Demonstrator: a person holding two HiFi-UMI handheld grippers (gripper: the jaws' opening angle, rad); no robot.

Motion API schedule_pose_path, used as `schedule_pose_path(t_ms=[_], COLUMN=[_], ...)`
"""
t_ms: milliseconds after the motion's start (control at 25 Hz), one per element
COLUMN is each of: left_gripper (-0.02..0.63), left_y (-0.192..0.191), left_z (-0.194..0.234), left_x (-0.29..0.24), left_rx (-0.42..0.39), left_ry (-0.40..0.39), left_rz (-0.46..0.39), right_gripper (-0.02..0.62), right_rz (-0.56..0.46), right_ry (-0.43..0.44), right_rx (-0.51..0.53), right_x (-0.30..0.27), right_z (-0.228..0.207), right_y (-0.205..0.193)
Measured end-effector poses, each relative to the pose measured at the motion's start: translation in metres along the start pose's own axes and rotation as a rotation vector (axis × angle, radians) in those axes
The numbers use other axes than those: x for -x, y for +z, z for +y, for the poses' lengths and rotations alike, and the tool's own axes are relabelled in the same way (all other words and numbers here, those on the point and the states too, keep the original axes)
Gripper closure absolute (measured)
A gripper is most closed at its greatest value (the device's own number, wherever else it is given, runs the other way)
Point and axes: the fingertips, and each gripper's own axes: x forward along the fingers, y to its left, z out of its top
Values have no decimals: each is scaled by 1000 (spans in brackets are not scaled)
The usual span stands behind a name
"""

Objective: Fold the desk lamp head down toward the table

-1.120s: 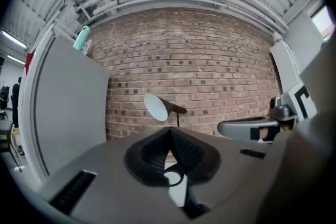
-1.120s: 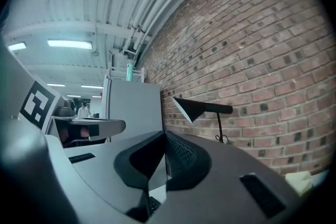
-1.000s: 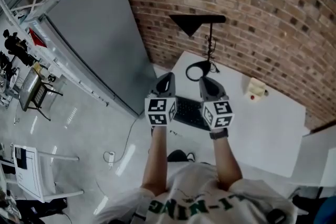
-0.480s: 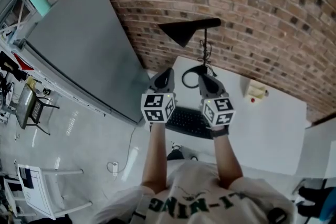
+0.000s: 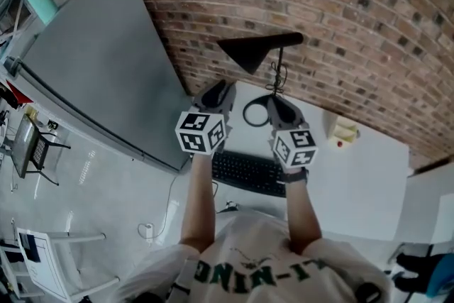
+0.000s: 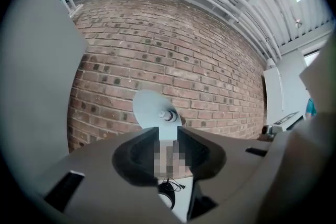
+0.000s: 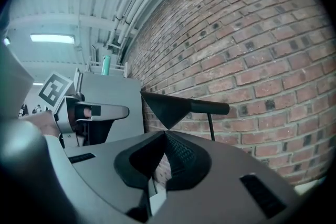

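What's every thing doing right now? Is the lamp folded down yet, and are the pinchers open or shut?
Lamp head: up and level, not folded yet, nothing touching it.
Left gripper: jaws a little apart, have just been opening, nothing between them.
Right gripper: jaws together, empty.
Keyboard: lying flat on the table, untouched.

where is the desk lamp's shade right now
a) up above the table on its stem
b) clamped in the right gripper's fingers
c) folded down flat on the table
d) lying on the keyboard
a: the black shade sits high on the thin stem, well above the white table, with nothing gripping it.
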Motion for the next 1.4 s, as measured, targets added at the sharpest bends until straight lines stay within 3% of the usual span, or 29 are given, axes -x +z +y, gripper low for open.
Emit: schedule_pose_path(t_ms=[120,200,360,560,720,920,1120,1400], left_gripper=[469,397,333,284,282,284,290,399], left_y=[5,10,22,33,36,47,48,45], left_z=[0,-2,-7,-9,-5,-7,-7,-3], left_x=[-7,-11,-21,-39,-52,-62,-69,-73], left_rx=[-18,-45,-89,-18,8,17,58,122], left_ry=[-59,-99,-161,-215,-224,-262,-262,-237], left_rz=[17,31,47,49,57,-6,26,92], right_gripper=[591,592,592,592,592,592,592,592], right_rz=[4,0,-3,4,3,-8,-5,14], right_ry=[-16,-24,-35,-61,-69,-76,-78,-90], right_rx=[-10,-15,-19,-32,-39,-44,-39,-51], right_x=[-6,-10,-15,-18,-21,-23,-25,-24], right_z=[-6,-8,-11,-21,-26,-27,-30,-35], right_y=[-2,-2,1,-1,-2,2,2,-3])
